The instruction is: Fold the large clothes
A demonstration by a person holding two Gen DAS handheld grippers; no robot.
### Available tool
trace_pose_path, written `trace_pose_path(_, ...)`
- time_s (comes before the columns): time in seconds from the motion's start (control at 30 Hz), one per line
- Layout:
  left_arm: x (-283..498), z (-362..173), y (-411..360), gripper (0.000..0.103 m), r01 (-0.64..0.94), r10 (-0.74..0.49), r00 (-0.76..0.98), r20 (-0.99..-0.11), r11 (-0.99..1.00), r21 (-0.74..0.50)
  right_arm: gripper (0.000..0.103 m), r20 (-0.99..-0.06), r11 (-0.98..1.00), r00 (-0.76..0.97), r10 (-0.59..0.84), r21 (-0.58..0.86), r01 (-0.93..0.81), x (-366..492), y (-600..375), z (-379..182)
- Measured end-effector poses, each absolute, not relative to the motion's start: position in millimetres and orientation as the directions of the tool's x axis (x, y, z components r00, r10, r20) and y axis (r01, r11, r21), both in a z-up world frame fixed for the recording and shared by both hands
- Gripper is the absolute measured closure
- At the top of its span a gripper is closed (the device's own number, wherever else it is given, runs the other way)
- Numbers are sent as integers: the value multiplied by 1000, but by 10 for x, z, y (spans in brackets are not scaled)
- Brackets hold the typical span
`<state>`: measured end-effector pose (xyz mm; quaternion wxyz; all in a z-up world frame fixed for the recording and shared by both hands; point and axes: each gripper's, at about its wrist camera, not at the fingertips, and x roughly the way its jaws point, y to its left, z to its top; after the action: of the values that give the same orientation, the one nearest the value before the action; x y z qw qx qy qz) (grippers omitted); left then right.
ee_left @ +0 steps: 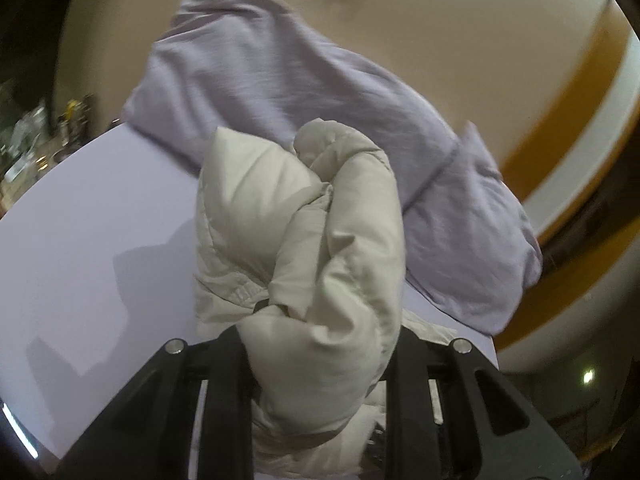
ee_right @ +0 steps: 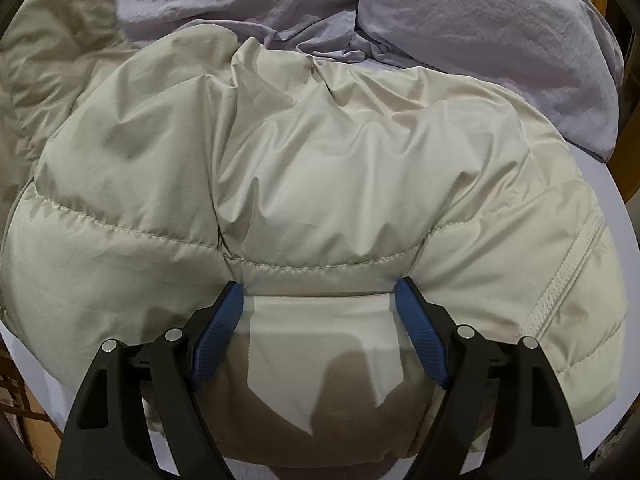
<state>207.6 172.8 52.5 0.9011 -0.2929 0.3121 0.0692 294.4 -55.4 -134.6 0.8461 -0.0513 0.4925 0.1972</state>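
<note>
A cream quilted puffer jacket (ee_right: 320, 168) lies spread on a pale lavender bed sheet (ee_right: 600, 168). My right gripper (ee_right: 319, 292) is open just above the jacket's near part, its blue pads (ee_right: 218, 340) wide apart and holding nothing. My left gripper (ee_left: 320, 344) is shut on a bunched fold of the same jacket (ee_left: 304, 232), lifted above the sheet (ee_left: 100, 240). The bunch hides the left fingertips.
A lavender pillow (ee_left: 300, 92) leans against the beige headboard (ee_left: 440, 40) behind the lifted fold. In the right wrist view a pillow (ee_right: 500, 40) and rumpled lavender bedding (ee_right: 240, 4) lie beyond the jacket. Clutter (ee_left: 40, 140) shows at far left.
</note>
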Motion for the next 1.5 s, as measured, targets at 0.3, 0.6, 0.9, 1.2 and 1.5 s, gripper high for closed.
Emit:
trace_pose_path(0.3, 2335, 673, 879, 80, -132, -188, 787, -588, 879, -458, 23, -818, 933, 490, 301, 148, -327, 2886, -1035, -1074)
trace_pose_path(0.6, 2718, 450, 4, 80, 21, -314, 720, -618, 901, -434, 23, -779, 988, 610, 143, 78, -132, 2829, -1942, -887)
trace_pose_path(0.9, 2987, 126, -764, 80, 132, -397, 624, -673, 903, -410, 23, -795, 996, 603, 65, 88, 9, 2790, -2523, -1007)
trace_pose_path(1.2, 3119, -403, -1399, 80, 190, -421, 502, -755, 906, -379, 23, -807, 988, 590, 10, 101, 121, 2715, -2992, -1115)
trace_pose_path(1.5, 3147, -595, -1887, 79, 262, -332, 462, -822, 937, -231, 23, -810, 967, 585, -45, 113, 230, 2535, -3420, -1099)
